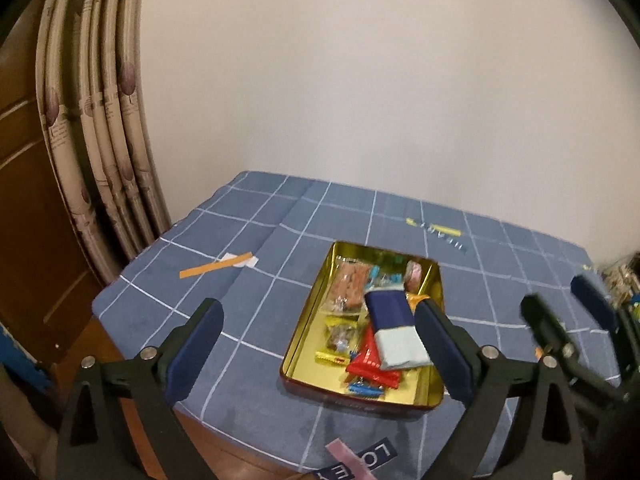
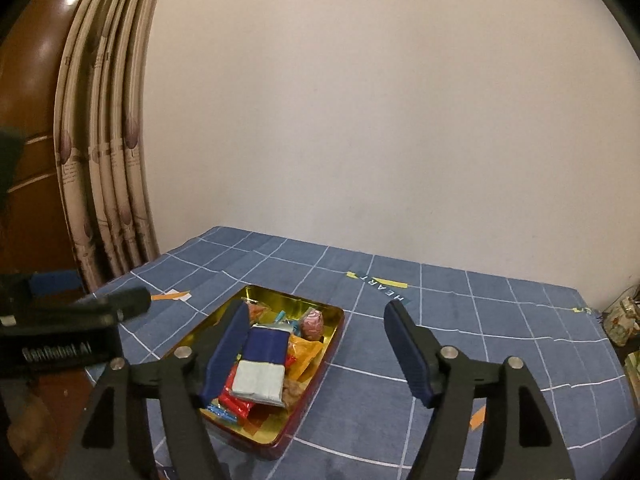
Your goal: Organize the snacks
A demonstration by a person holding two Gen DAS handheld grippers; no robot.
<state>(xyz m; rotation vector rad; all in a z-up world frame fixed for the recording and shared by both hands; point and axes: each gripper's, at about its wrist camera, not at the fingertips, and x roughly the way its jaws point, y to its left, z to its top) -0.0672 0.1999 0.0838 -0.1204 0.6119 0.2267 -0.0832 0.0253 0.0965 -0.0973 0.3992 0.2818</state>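
An open gold-lined tin [image 1: 304, 332] sits on the blue checked cloth, filled with several wrapped snacks. A navy and pale blue packet [image 1: 394, 328] lies on top, over red packets [image 1: 370, 360]. My left gripper [image 1: 318, 308] hovers above the tin's near side, open, with nothing between its pads. In the right wrist view the same tin [image 2: 334, 340] and navy packet [image 2: 262, 360] lie below my right gripper [image 2: 316, 308], which is open and holds nothing. The right gripper [image 1: 558, 296] also shows blurred at the right of the left wrist view.
The blue checked cloth [image 1: 248, 320] covers a table against a pale wall. A curtain [image 1: 104, 140] and a wooden door [image 1: 24, 200] stand at the left. An orange strip [image 1: 216, 266] and yellow printed marks [image 1: 434, 228] lie on the cloth. Clutter [image 2: 622, 320] sits at the right edge.
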